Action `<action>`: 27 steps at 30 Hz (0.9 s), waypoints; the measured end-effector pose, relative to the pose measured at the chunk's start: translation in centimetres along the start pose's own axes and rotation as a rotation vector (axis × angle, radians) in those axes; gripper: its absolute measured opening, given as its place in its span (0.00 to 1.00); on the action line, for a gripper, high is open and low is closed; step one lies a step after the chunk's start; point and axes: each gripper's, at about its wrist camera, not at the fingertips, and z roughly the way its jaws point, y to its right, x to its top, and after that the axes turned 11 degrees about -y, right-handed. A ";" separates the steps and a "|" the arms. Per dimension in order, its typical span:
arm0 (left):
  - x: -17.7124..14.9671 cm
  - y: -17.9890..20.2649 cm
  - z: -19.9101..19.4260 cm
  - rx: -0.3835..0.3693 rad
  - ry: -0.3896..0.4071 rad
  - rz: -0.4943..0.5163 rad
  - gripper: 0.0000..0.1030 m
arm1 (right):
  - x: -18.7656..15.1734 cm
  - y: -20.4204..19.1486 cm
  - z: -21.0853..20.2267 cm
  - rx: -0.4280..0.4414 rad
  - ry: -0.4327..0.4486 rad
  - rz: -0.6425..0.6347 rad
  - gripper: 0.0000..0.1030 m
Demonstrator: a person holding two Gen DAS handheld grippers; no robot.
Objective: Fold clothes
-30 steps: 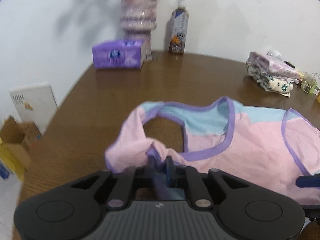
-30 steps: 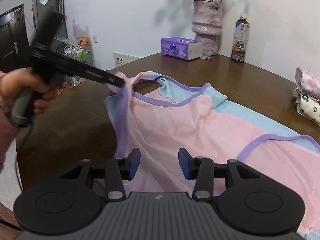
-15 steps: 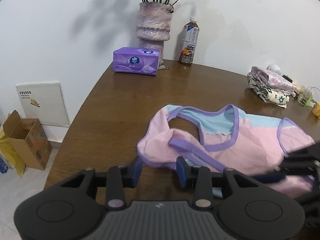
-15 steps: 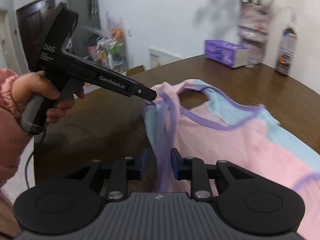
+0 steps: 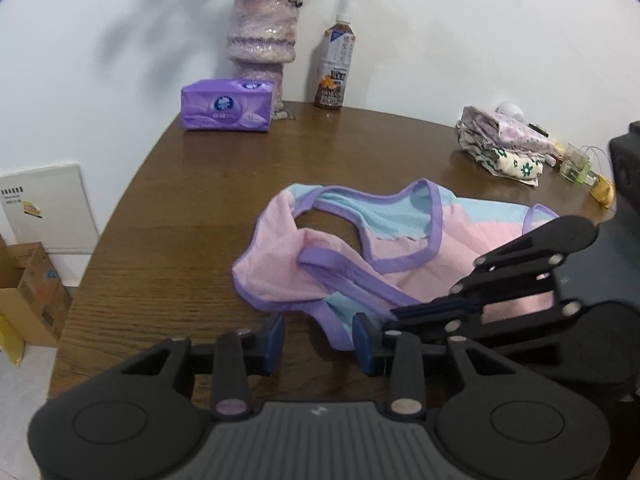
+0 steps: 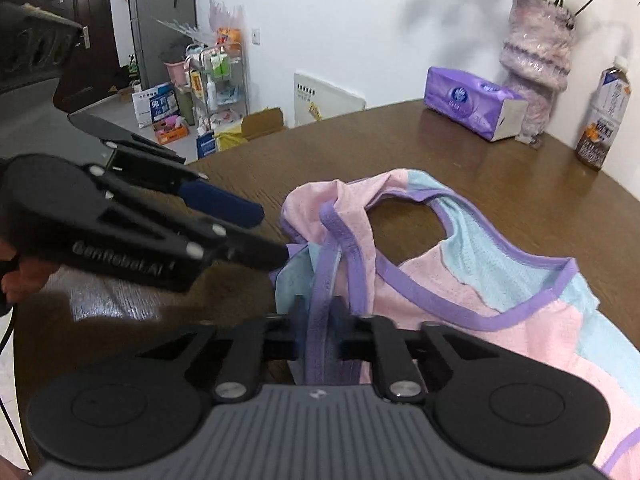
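A pink and light blue tank top point(image 5: 280, 276) with purple trim lies rumpled on the brown table point(image 5: 200, 200). In the right wrist view my right gripper point(image 6: 319, 322) is shut on the top's purple shoulder strap point(image 6: 332, 248), which runs up between its pads. In the left wrist view it reaches in from the right, its tips point(image 5: 400, 316) pinched on the cloth. My left gripper point(image 5: 320, 344) is open just before the top's near corner, pads apart and pressing nothing. In the right wrist view the left gripper point(image 6: 270, 236) sits beside the bunched strap.
A purple tissue box point(image 5: 226, 110), a vase point(image 5: 262, 40) and a drink bottle point(image 5: 334, 76) stand at the table's far edge. Folded clothes point(image 5: 504, 144) are stacked at the far right. The table's curved edge runs along the left, with a cardboard box point(image 5: 28, 292) on the floor beyond.
My left gripper let go of the strap, opened and drew back a little. My right gripper swung left to the strap and shut on it.
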 end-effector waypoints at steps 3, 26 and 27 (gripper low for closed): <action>-0.3 -0.1 0.2 -0.039 0.003 0.011 0.11 | -0.3 0.3 -1.0 0.055 0.039 0.019 0.03; -3.6 -2.7 -1.7 -0.119 -0.019 -0.264 0.07 | -2.0 -3.8 -2.6 0.227 0.057 -0.144 0.03; -3.7 -2.4 -2.0 -0.086 -0.010 -0.248 0.06 | -2.1 -3.9 -2.6 0.226 0.052 -0.152 0.04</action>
